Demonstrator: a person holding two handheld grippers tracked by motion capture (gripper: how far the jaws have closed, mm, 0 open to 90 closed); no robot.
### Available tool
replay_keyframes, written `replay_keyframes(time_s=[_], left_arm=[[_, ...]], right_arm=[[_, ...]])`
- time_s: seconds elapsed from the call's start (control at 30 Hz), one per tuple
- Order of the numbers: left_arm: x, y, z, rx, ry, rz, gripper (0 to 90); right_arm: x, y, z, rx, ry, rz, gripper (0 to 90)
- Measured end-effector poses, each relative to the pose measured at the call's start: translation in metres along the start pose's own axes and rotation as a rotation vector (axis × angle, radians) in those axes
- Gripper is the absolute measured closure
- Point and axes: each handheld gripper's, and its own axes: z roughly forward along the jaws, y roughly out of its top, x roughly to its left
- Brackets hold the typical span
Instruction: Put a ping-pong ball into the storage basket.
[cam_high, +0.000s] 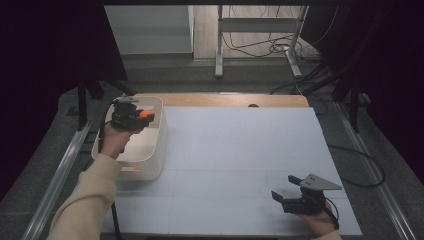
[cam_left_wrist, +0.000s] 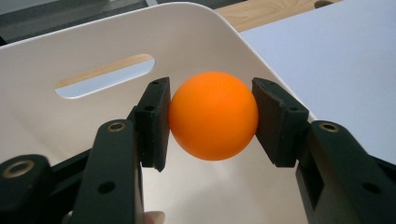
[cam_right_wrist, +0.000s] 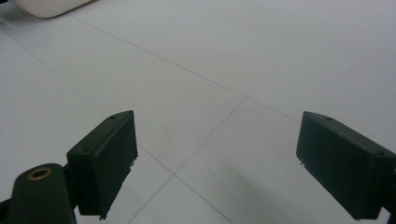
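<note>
Over the bin: left claw clamps orange ball above white bin.
Right claw: wide open, empty, above bench.

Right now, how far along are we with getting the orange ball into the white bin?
Done: the left tool is shut on the orange ball and holds it over the white bin. In hand: the carry above the bin's inside. Left: opening the pads to drop it. The right tool rests open on the table.
</note>
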Motion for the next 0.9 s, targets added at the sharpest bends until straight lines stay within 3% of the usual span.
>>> replay_keyframes(time_s=[0.47, 0.5, 0.6, 0.9], left_arm=[[0.001, -0.002, -0.005, -0.026, -0.001, -0.009, 48.7], [0.002, -0.002, -0.006, -0.035, 0.010, -0.018, 47.2], [0.001, -0.001, -0.010, -0.076, 0.026, -0.041, 31.3], [-0.007, 0.000, -0.025, -0.153, -0.022, -0.013, 26.1]], right_arm=[[0.000, 0.000, 0.000, 0.002, 0.001, -0.001, 12.9], [0.000, 0.000, 0.000, 0.002, 0.001, 0.000, 12.9], [0.000, 0.000, 0.000, 0.002, 0.000, -0.002, 12.9], [0.001, 0.000, 0.000, 0.004, -0.003, -0.005, 12.9]])
